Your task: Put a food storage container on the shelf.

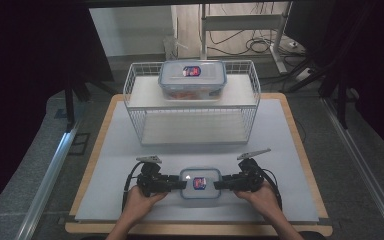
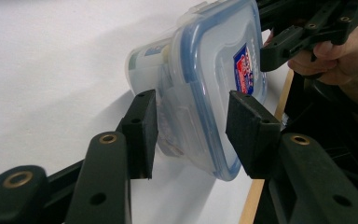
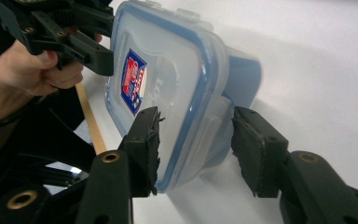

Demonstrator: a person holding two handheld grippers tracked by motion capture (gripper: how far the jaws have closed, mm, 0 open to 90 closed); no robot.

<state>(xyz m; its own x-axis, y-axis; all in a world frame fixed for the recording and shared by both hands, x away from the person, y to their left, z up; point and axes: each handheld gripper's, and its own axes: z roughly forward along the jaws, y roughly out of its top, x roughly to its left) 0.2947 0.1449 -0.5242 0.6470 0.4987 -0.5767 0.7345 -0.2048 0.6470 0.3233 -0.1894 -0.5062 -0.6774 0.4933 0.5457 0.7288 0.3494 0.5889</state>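
Clear plastic food box with a blue-rimmed snap lid lies near the table's front edge in the high view, between the left gripper and right gripper; contact is too small to judge. A second lidded box tops a white wire rack. In the left gripper view, spread jaws bracket the box's end flap, pads just short of it. In the right gripper view, one pad touches the lid and the other stands clear; the box's far end is cut off.

A red-and-blue label sits on the lid of the small container near the counter's front edge; its lettering is too blurred to read. Embossed letters beside it are illegible too.
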